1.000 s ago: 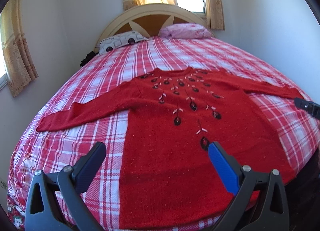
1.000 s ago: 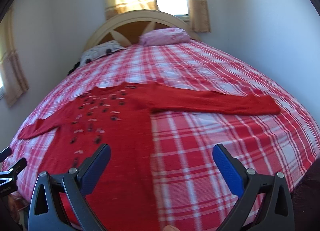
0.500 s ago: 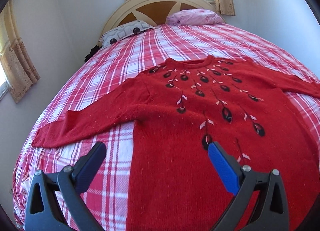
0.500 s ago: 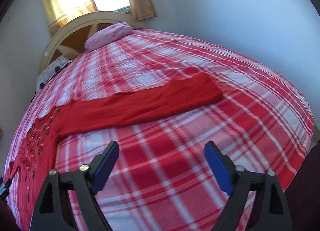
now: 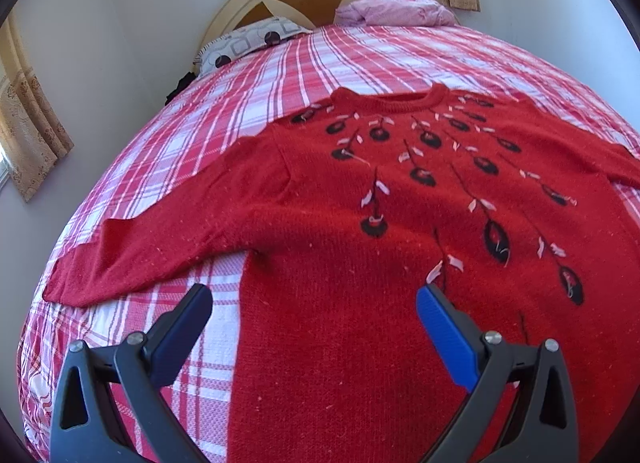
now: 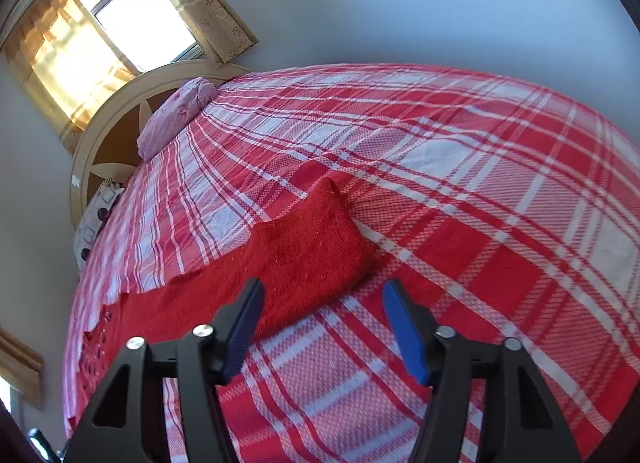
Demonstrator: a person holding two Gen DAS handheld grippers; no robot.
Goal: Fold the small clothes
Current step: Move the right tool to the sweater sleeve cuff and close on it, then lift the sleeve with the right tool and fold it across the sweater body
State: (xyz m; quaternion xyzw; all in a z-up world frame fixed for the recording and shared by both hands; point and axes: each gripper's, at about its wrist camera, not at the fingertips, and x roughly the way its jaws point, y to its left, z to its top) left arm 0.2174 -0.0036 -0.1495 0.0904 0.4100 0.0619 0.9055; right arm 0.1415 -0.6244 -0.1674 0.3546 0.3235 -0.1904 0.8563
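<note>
The red sweater lies flat across the plaid bed for folding, so the right gripper, jaws wide, noses toward the cuff at twelve o'clock, while the left gripper hangs wide above the hem side.

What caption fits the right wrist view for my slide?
Open right gripper approaches the cuff of the red sweater sleeve on a plaid bedspread.

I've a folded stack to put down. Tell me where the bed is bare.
Bare plaid bedspread lies between the red sweater's collar and the pillows, and beyond the right sleeve cuff toward the wall. The middle is crowded: the sweater spreads there, sleeves out.
</note>
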